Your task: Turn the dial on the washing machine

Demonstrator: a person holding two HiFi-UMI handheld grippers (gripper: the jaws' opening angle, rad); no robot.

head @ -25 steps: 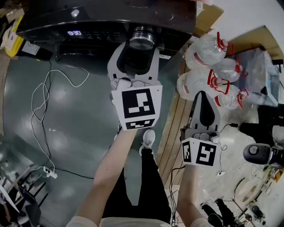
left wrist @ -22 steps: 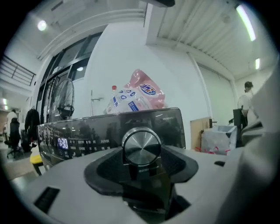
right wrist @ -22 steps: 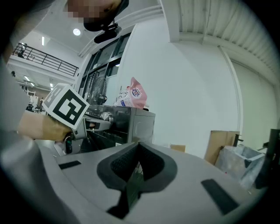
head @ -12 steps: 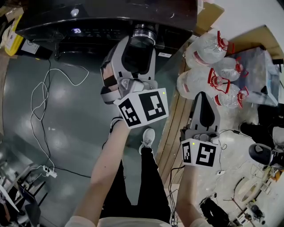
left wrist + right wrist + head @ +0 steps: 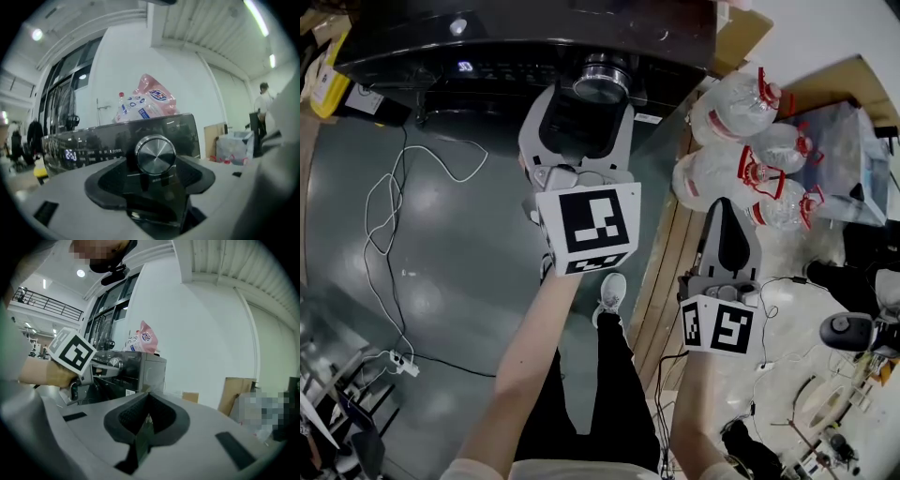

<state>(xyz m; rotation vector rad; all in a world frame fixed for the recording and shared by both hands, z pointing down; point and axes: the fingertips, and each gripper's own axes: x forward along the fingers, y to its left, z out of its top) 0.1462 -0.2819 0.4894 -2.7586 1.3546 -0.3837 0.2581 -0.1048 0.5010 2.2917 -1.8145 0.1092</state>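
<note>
Bright ceiling strip lights (image 5: 255, 16), soft sheen on the floor (image 5: 441, 234), dark fisheye corners, blurry near foreground.

Water bottles (image 5: 736, 103) crowd the space right of the washing machine (image 5: 525, 37).

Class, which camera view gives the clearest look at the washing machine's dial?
The left gripper view: the dial faces the camera, large and centred. The head view shows it smaller, from above at an angle, at the front of the washing machine. The right gripper view shows it only small and side-on, left of centre.
</note>
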